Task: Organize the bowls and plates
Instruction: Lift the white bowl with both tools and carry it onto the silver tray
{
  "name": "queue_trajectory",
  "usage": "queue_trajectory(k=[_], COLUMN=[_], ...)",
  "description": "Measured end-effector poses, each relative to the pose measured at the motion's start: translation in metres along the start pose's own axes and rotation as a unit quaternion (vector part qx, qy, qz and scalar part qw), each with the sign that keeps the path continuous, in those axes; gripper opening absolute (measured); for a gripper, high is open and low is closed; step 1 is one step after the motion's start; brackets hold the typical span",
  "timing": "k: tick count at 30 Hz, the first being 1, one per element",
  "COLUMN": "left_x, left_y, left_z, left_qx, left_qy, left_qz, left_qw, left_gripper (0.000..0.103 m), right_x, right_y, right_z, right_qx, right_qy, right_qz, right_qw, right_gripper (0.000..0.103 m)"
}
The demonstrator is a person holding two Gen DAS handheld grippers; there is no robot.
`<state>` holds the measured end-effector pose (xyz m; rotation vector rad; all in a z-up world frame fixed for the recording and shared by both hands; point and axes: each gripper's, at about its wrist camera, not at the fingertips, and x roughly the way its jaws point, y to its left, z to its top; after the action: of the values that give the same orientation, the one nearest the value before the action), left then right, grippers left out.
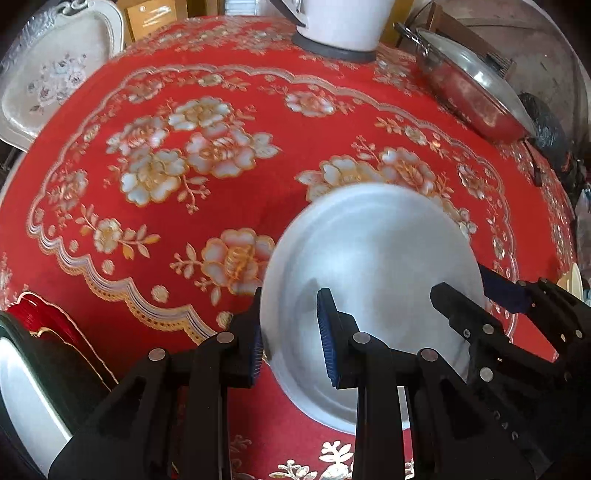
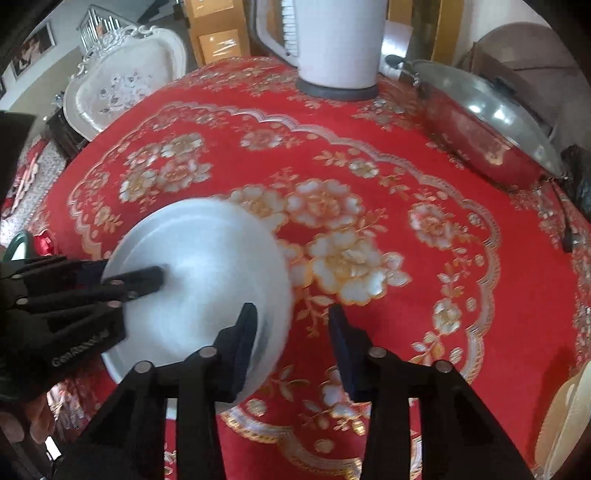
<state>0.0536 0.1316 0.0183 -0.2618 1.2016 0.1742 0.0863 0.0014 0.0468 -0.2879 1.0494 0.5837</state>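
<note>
While two tools crowd one dish, step: looks like a hand-to-hand pass of the plain white round plate (image 1: 369, 258), mid-transfer.
Plate place: over the near middle of the round table with the red, gold-flowered cloth (image 1: 147, 266); it sits tilted and seems lifted off the cloth, but motion blur hides any gap.
Left gripper (image 1: 291, 317): clamped on the plate's near-left rim, one blue pad outside, one on the inner face.
Right gripper (image 2: 291, 325): straddles the opposite rim, one finger over the plate face, the other outside the edge; a strip of red cloth shows between the rim and the outer pad, so I cannot tell whether it is pinching.
Stack candidates: cream plates (image 2: 569, 417) at the right edge of the table; white dish with a dark rim (image 1: 22, 387) at the near-left edge.
Clutter: white jug on a dark base (image 1: 340, 26) at the far edge; steel pan with a lid (image 1: 476, 92) at the far-right edge, well apart from the plate.
Next move, my guess: the right gripper needs a firm bite on the rim before the left lets go, then the plate goes flat onto one stack.
Risk: a thin, smooth rim may slip if both tools ease off together.
</note>
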Motion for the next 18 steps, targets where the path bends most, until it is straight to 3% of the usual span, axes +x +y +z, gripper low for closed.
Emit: queue_trajectory(k=[3, 18], left_x=[-0.003, -0.038], left_y=[-0.002, 0.007], left_z=[-0.002, -0.009], left_qx=[0.005, 0.001], left_qy=[-0.007, -0.038], left_qz=[0.007, 0.003], left_qw=[0.9999, 0.9993], left_gripper=[0.025, 0.031], right_x=[-0.006, -0.029], right_y=[0.007, 0.027], right_z=[-0.002, -0.006], right_qx=[-0.005, -0.012], right_qy=[-0.012, -0.027], right_qz=[0.008, 0.021], right_qw=[1.000, 0.999], right_gripper=[0.028, 0.028])
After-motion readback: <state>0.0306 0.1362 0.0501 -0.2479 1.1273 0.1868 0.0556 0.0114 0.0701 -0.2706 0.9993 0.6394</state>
